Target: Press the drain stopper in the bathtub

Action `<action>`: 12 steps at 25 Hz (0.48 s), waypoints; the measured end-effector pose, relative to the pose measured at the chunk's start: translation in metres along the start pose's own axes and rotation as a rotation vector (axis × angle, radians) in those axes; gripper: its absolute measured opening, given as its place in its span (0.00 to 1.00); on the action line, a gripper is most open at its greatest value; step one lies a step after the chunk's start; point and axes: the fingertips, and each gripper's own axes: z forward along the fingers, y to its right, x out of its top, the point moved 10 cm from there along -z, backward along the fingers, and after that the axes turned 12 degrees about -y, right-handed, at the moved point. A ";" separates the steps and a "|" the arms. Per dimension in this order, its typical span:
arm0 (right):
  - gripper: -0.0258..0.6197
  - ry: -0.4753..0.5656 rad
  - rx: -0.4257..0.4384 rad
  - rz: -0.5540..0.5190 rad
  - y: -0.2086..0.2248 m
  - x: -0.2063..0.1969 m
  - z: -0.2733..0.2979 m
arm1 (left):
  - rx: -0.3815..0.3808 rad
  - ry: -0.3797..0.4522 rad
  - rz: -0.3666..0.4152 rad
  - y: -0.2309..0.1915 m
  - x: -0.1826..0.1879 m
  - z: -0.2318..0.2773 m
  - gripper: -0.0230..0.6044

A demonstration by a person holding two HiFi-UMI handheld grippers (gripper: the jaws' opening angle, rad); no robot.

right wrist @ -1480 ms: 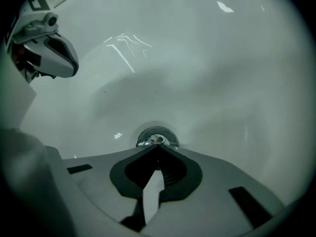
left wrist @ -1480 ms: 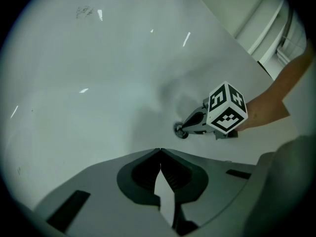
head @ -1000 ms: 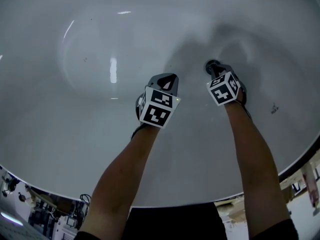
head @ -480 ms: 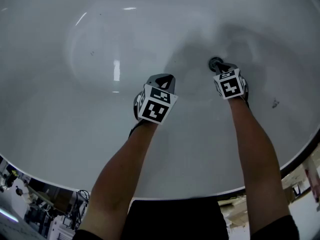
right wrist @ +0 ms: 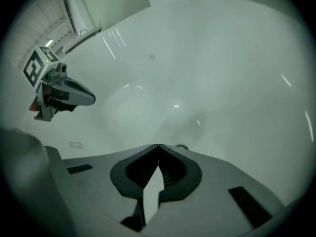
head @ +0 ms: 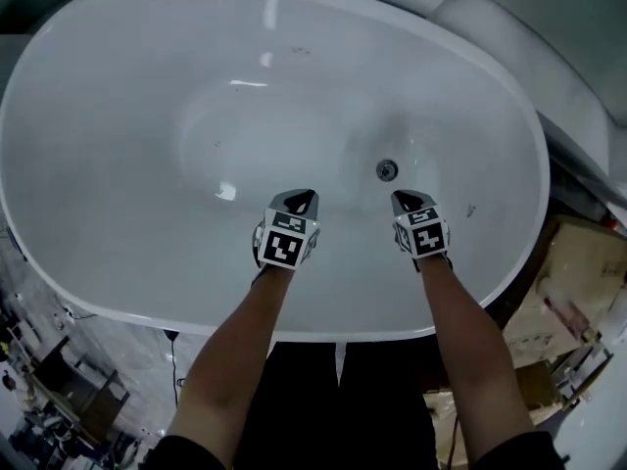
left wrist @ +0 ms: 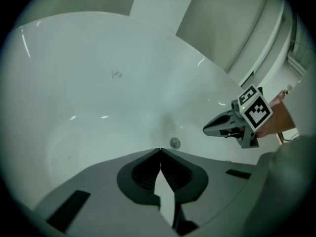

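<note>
A small round metal drain stopper [head: 387, 170] sits in the floor of the white oval bathtub [head: 118, 253]. My right gripper [head: 406, 200] hangs above the tub just below and right of the stopper, apart from it, jaws shut on nothing. My left gripper [head: 299, 201] is held level with it, further left, also shut and empty. In the left gripper view the stopper [left wrist: 175, 142] shows just past the left gripper's tips [left wrist: 160, 150], with the right gripper [left wrist: 210, 128] to the right. In the right gripper view the stopper [right wrist: 182, 146] peeks over the right gripper's shut jaws [right wrist: 158, 146]; the left gripper [right wrist: 86, 98] is at left.
A second white tub rim [head: 529, 47] lies at the upper right. Cardboard boxes [head: 568, 282] stand right of the tub. Dark equipment and cables [head: 49, 399] clutter the floor at the lower left.
Both grippers have pulled up and back out of the tub. The right gripper, which was down at the stopper, now hangs well clear of it. The view now takes in the whole tub.
</note>
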 end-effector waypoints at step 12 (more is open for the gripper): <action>0.06 0.308 0.087 0.037 -0.068 -0.014 -0.267 | 0.028 0.241 -0.077 0.107 0.043 -0.232 0.06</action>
